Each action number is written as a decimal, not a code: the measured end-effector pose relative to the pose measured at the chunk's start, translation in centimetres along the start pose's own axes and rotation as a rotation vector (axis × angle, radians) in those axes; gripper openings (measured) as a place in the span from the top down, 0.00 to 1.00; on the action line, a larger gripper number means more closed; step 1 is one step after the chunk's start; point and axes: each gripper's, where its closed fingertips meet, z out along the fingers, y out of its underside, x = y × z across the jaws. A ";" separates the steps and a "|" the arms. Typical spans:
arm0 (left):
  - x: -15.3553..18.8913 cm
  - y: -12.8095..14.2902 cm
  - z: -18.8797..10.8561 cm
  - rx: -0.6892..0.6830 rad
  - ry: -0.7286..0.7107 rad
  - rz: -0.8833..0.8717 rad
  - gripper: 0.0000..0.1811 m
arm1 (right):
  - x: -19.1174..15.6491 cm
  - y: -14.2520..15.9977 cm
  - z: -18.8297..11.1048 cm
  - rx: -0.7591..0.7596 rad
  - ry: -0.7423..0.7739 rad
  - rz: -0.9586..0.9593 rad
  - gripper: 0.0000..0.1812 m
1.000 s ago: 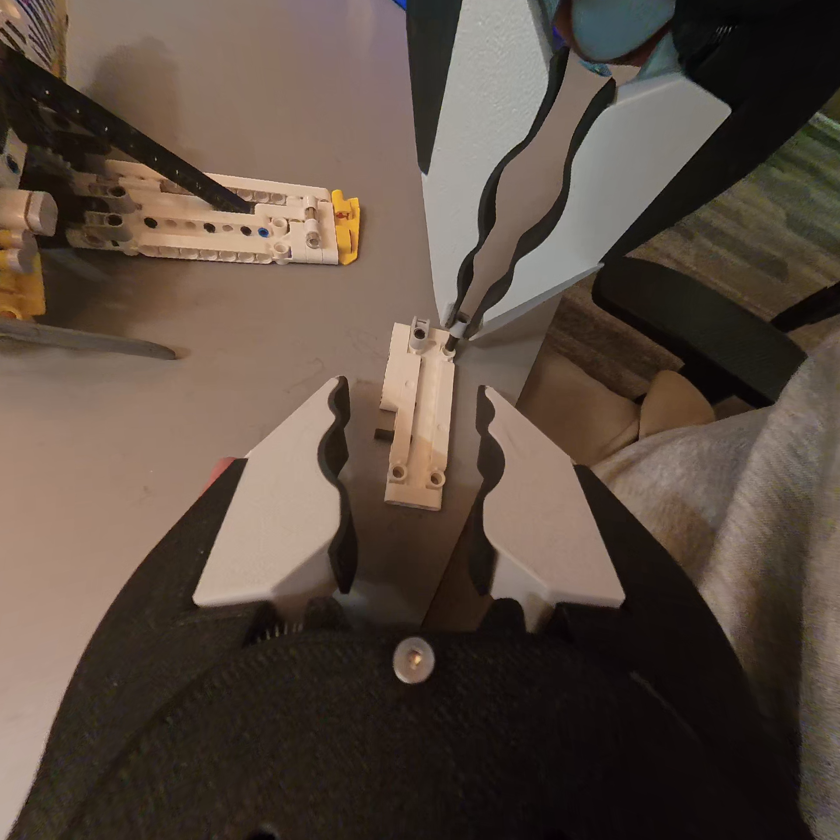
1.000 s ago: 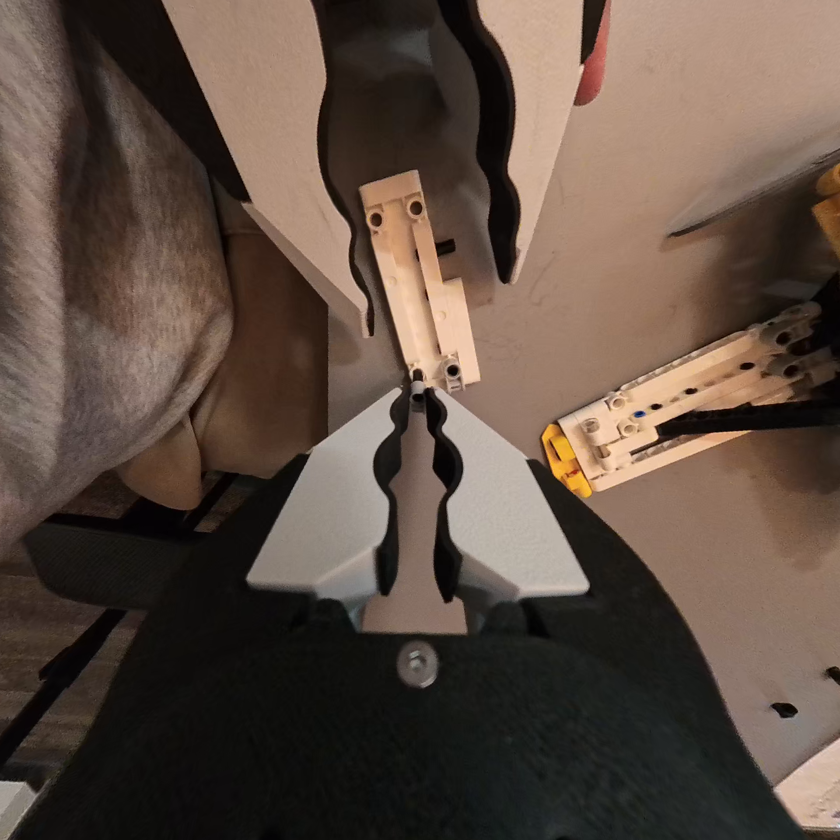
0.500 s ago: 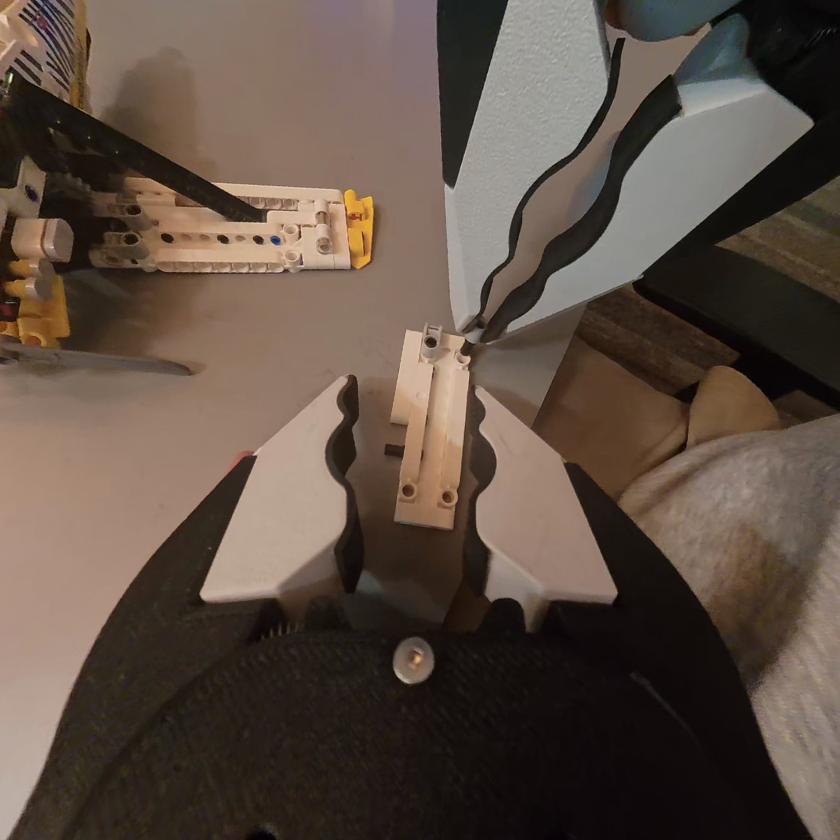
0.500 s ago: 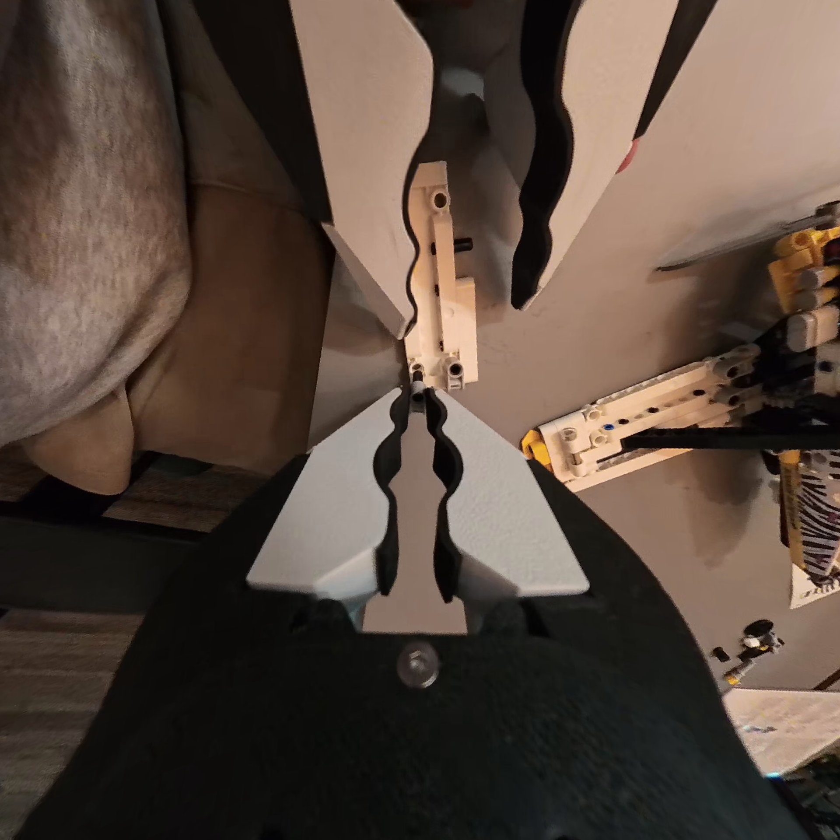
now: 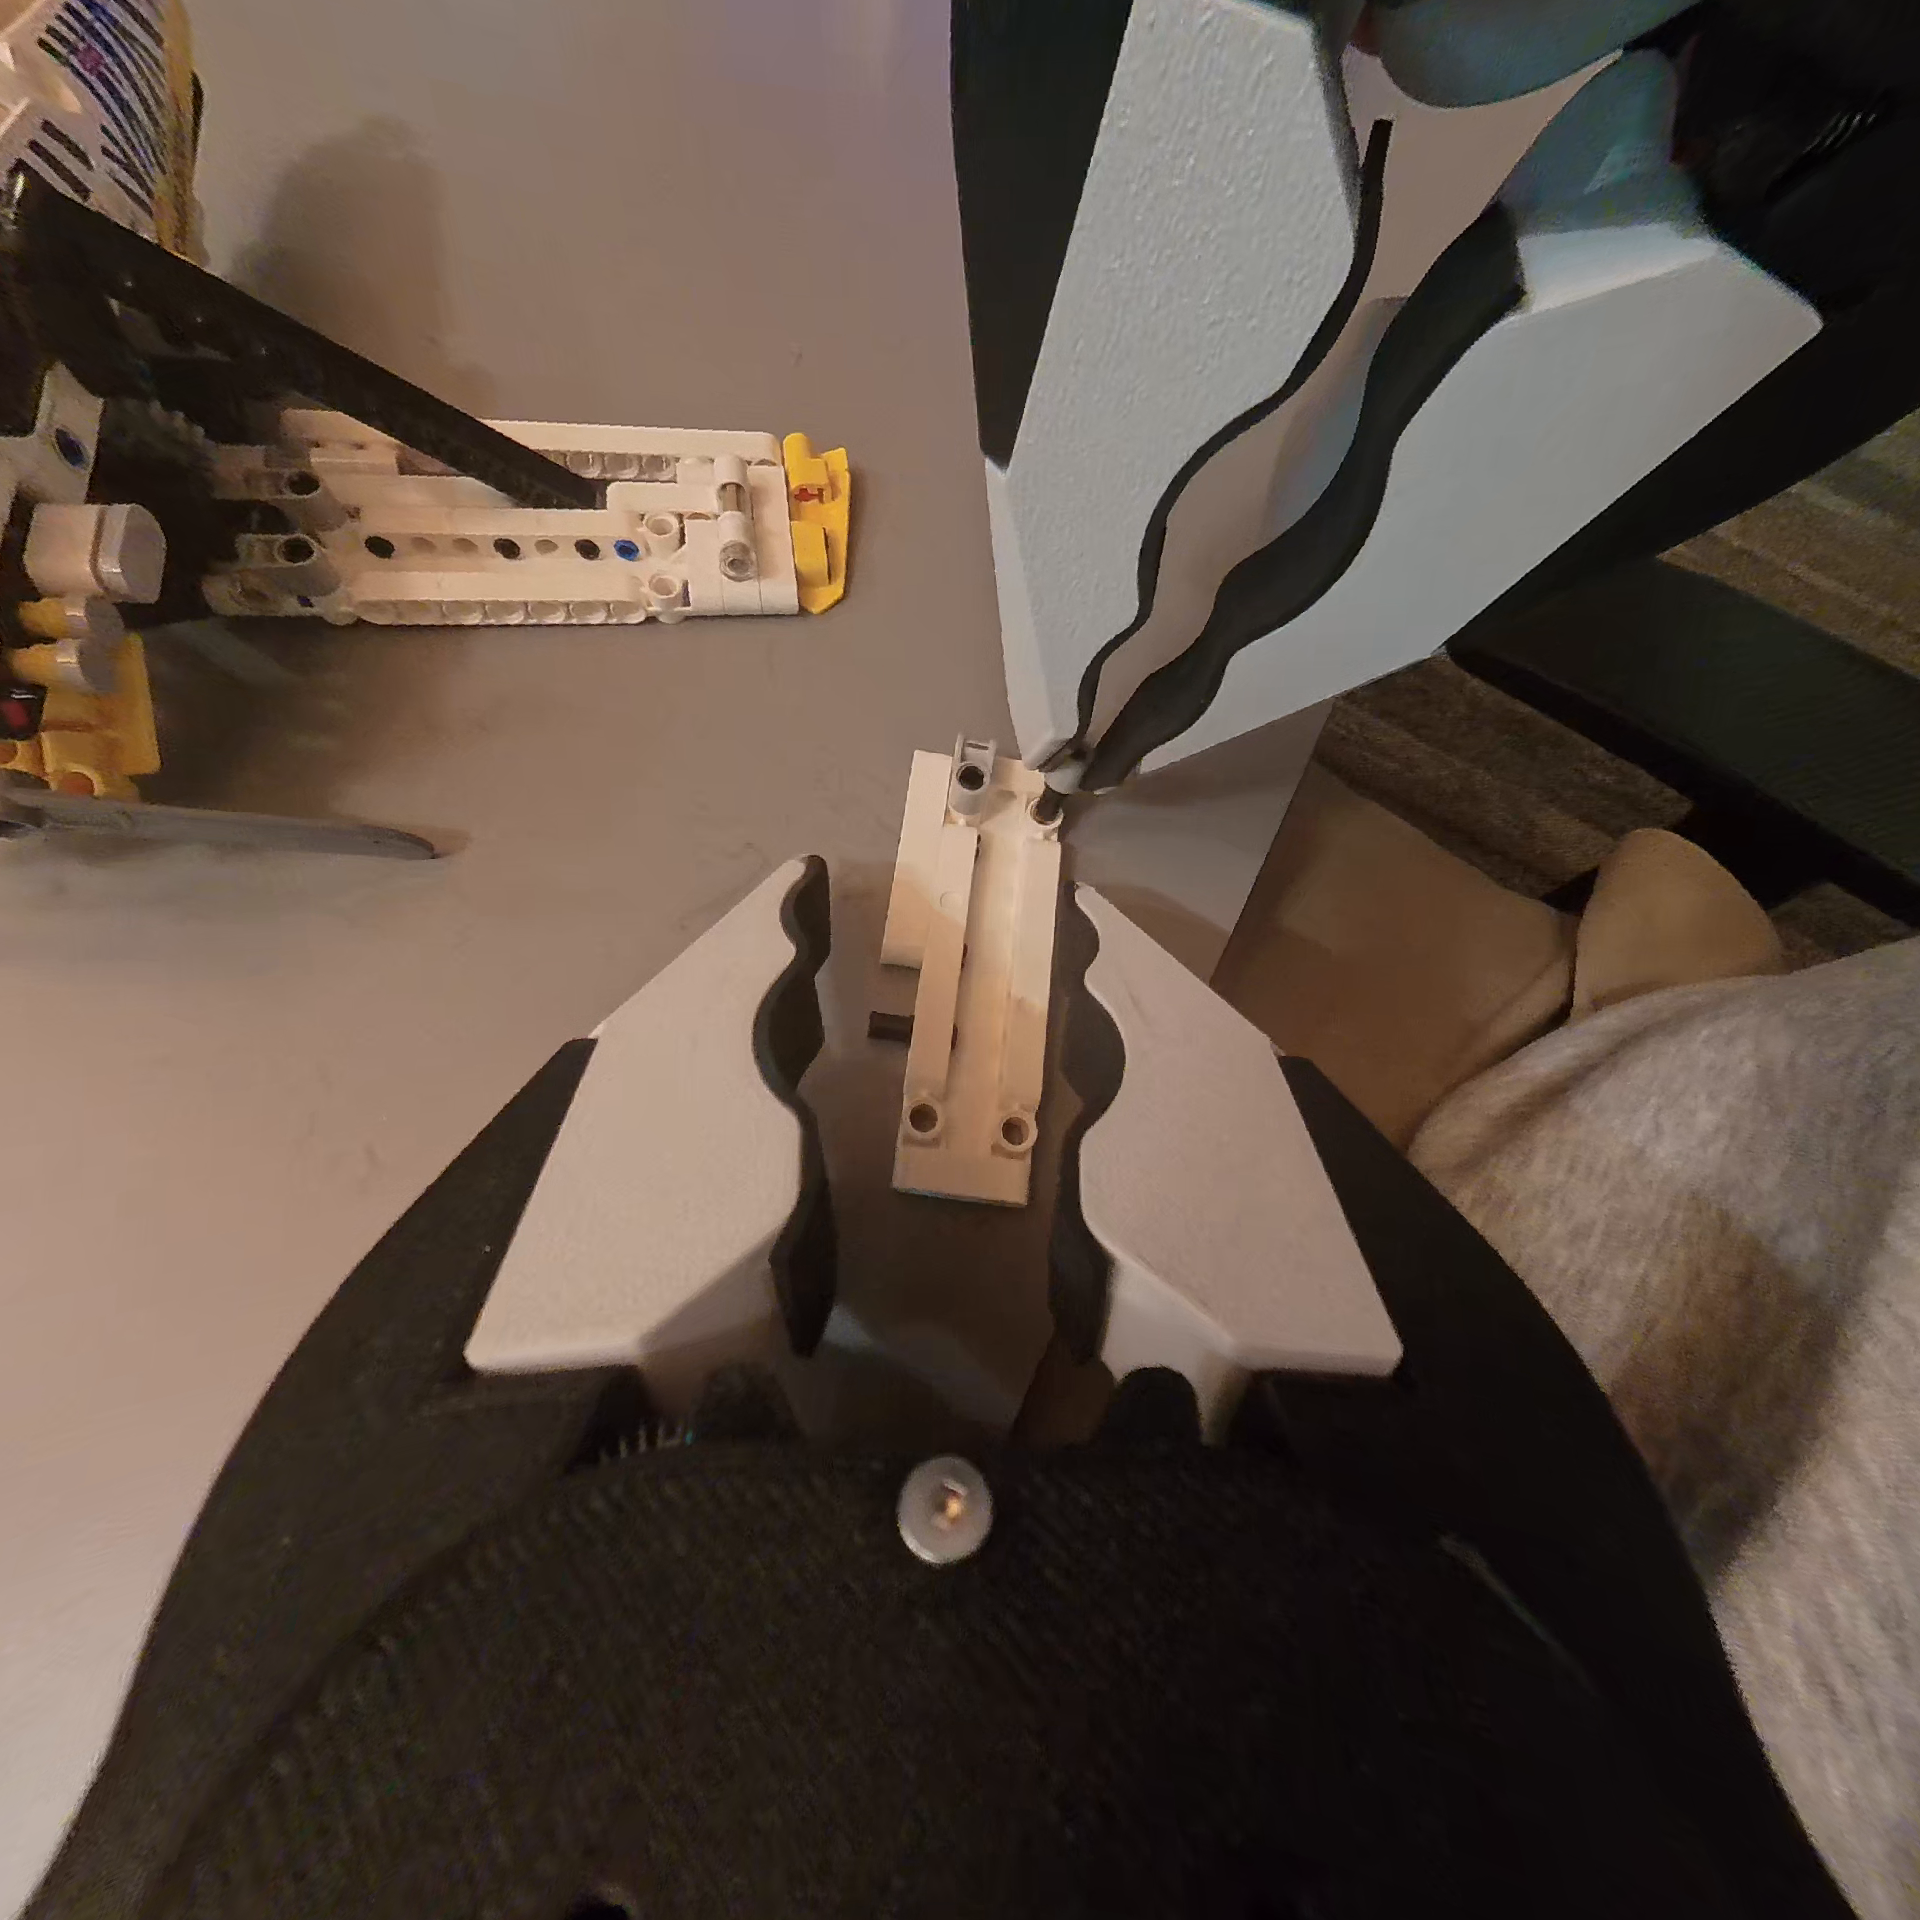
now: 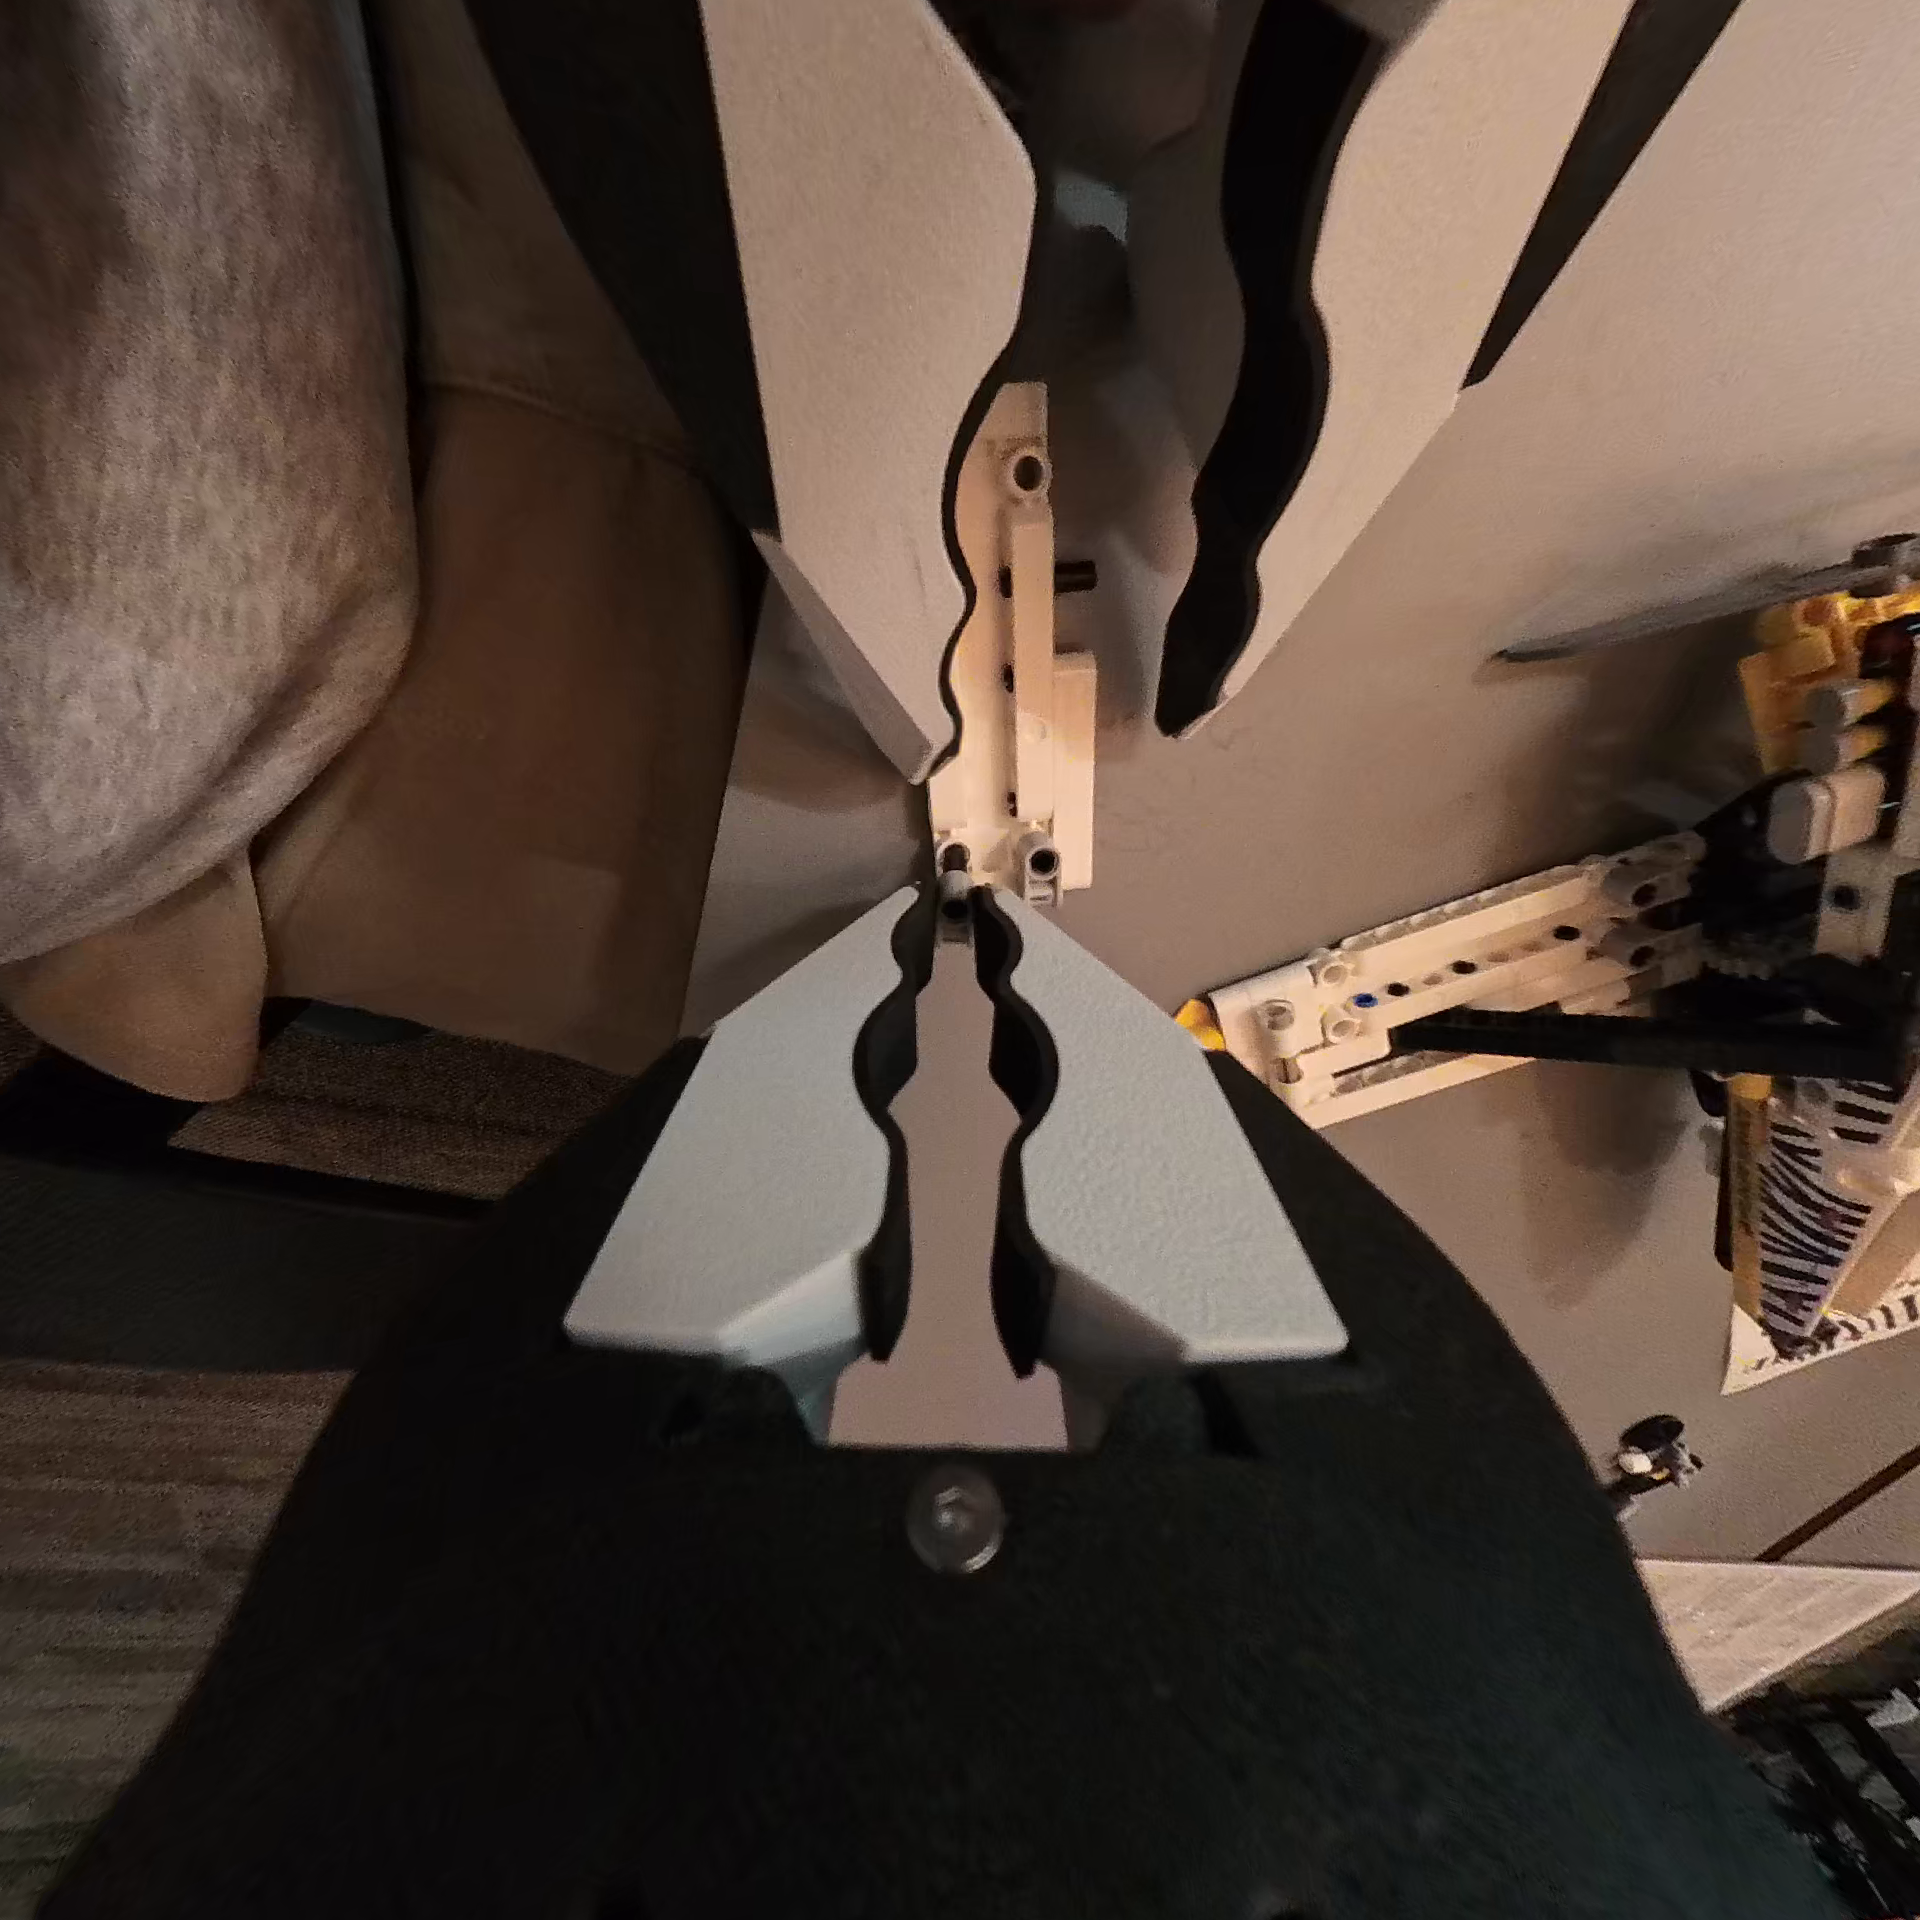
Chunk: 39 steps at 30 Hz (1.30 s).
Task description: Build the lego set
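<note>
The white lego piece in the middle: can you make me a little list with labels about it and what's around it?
white lego piece: lying at the gray table's edge
left gripper: open, one finger against the piece's side
right gripper: shut on a small gray pin
pin position: at the piece's end hole
bigger lego build: farther along the table, untouched

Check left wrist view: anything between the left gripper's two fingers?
Yes: the white lego panel lies between the left gripper fingers, against its right finger; a small black pin sticks out toward the other.
</note>
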 end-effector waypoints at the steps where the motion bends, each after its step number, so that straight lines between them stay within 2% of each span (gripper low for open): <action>1: 0.0 0.0 0.0 0.001 0.000 -0.003 0.77 | 0.0 0.0 0.0 -0.002 -0.003 0.000 0.97; 9: 0.1 0.0 -0.1 0.002 0.012 -0.008 0.83 | 0.1 0.0 0.1 -0.027 0.005 -0.029 0.97; 27: -0.3 -0.1 -0.2 0.012 0.009 -0.051 0.87 | 0.3 -0.3 0.4 -0.006 -0.016 0.027 0.97; 32: -0.2 -0.2 -0.3 0.020 0.031 -0.067 0.86 | 0.4 -0.3 0.3 0.041 -0.020 0.074 0.97; 34: -0.1 -0.4 -0.6 0.039 0.070 -0.111 0.81 | 0.7 -0.4 -0.1 0.073 0.003 0.097 0.97; 36: -0.4 -1.0 -1.3 0.092 0.101 -0.169 0.78 | 1.3 -0.8 -1.2 0.139 0.036 0.145 0.97; 39: -1.0 -2.8 -3.2 0.243 0.182 -0.301 0.76 | 2.9 -1.3 -3.7 0.283 0.160 0.223 0.97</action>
